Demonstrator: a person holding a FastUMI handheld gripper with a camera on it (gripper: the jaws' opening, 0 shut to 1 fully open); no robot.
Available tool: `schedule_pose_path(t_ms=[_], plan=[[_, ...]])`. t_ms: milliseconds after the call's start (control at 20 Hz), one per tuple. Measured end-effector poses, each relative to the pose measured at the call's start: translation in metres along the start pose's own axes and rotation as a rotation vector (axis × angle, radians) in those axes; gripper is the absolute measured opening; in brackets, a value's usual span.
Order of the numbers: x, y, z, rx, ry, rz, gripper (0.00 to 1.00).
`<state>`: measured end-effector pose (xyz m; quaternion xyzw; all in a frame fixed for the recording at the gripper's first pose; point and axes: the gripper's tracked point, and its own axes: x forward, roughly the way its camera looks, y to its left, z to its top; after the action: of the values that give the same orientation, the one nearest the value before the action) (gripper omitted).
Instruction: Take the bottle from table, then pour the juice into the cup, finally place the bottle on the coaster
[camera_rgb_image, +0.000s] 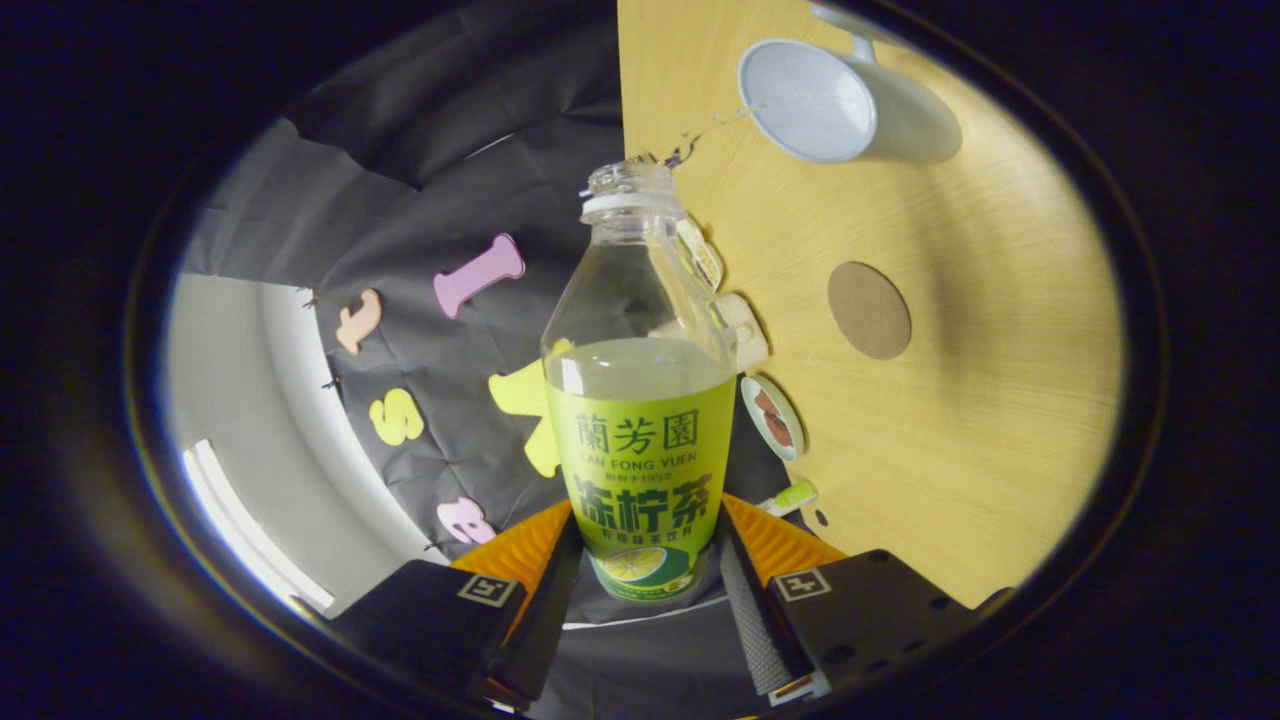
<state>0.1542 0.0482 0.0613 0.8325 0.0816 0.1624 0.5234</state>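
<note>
Between my two fingers sits the bottle (640, 400), pinched low on its body, and both fingers press on its sides, so my tongs (645, 575) are closed around it rather than spread. I hold the bottle clear of the worktop (1000, 400), tipped so that its uncapped mouth points at the cup (835, 100). Its clear upper part shows pale liquid reaching about halfway up, level with the top of the green label. From the mouth a thin stream of juice (715, 130) arcs across to the cup, touching the near rim. The cup is white, with a handle on its far side, and it stands on the wooden worktop close to the edge that meets the dark cloth wall (430, 150). The coaster (868, 310) is a round brown disc lying flat on the worktop, well apart from the cup, farther along and away from that edge, with bare wood all round it. Beside the bottle's shoulder, along the same worktop edge, I see a few small things: a pale blocky item (745, 330) just behind the bottle, a small round white dish with something reddish in it (772, 418) next along, and a little light-green piece (793, 495) nearest my fingers. What these small things are I cannot tell. The bottle touches neither the cup nor the coaster.
</note>
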Motion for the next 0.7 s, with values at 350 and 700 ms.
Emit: schedule_pose_path(t_ms=[350,700], plan=[[0.001,0.015,-0.001,0.032,0.008,0.019,0.78],[0.003,0.023,-0.006,0.074,0.018,0.028,0.78]])
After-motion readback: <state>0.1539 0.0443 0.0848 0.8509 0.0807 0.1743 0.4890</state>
